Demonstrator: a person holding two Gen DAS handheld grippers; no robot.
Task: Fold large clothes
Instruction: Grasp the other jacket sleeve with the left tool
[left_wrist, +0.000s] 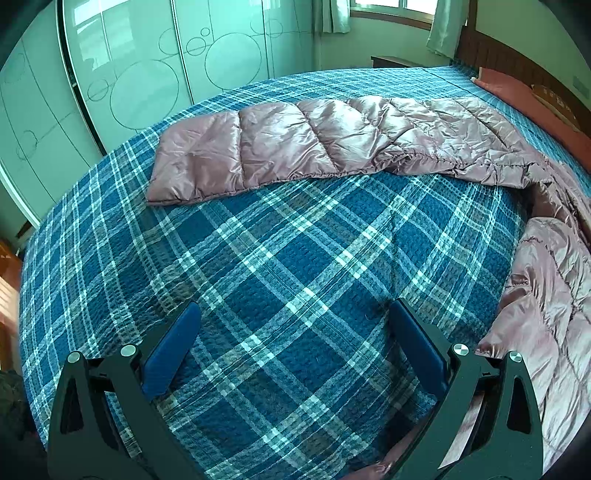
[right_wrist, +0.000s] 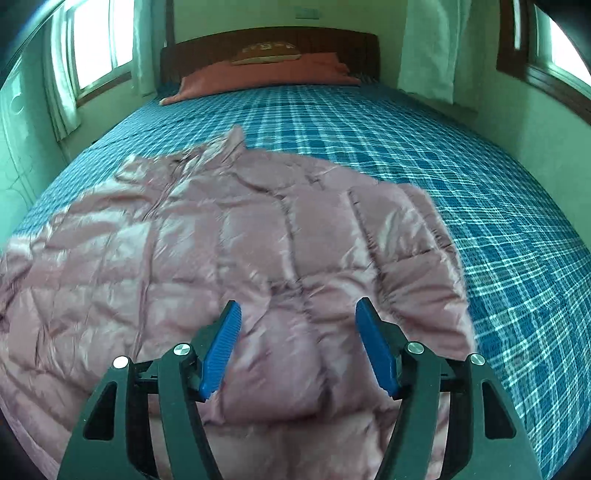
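Observation:
A shiny pink quilted jacket lies spread on the blue plaid bedspread. One sleeve is folded in over its body. In the left wrist view the other sleeve stretches flat to the left across the bed, and the jacket's body fills the right edge. My left gripper hovers over bare bedspread beside the jacket, jaws wide open and empty. My right gripper is open just above the jacket's lower body. The puffy fabric shows between its blue pads, which do not pinch it.
Red pillows and a dark wooden headboard are at the bed's far end. A pale wardrobe with circle patterns stands past the bed's left side. Curtained windows flank the bed. The bed's edge drops off at left.

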